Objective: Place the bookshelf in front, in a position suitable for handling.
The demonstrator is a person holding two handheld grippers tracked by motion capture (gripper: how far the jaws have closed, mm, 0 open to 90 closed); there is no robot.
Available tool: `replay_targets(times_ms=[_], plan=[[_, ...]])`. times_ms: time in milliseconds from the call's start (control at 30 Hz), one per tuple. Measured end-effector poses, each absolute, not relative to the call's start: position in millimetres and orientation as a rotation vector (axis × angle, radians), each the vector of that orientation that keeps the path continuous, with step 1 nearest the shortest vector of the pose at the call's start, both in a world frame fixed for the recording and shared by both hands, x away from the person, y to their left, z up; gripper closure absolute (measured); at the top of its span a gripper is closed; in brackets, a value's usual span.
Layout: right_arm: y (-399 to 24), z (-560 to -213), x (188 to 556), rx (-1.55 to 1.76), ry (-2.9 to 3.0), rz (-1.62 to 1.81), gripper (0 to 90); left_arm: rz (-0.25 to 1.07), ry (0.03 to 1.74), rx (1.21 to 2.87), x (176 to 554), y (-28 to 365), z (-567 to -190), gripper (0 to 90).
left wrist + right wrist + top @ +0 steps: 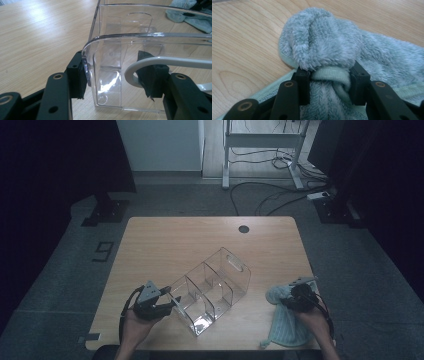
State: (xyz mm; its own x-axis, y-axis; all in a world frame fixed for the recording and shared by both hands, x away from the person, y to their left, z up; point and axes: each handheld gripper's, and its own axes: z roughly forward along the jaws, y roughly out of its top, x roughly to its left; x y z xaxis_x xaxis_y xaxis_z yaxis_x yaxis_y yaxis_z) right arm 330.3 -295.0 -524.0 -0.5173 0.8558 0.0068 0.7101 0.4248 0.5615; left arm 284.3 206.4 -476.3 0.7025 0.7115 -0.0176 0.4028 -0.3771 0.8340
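High view first — clear organizer (212,287) sits mid-desk (165,240), left gripper (157,302) at its near-left end, jaws clamped on the corner wall, one pad outside, one inside. Over at the desk's right edge, the right gripper (299,296) is on the green towel (287,322) — jaws pinching a bunched fold of it.

High view dim w/ dark edges; gripper views brighter, sharp.
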Motion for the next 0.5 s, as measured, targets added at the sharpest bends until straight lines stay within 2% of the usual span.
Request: replay_targets(times_ms=[300,500], plan=[[-300,-508,325,1.352,2.369,0.865,59.4,0.427,0.847,2.019,284,207,-476,44.9],[-300,-485,319,1.316,2.328,0.991,59.6,0.417,0.832,2.037,283,207,-474,44.0]])
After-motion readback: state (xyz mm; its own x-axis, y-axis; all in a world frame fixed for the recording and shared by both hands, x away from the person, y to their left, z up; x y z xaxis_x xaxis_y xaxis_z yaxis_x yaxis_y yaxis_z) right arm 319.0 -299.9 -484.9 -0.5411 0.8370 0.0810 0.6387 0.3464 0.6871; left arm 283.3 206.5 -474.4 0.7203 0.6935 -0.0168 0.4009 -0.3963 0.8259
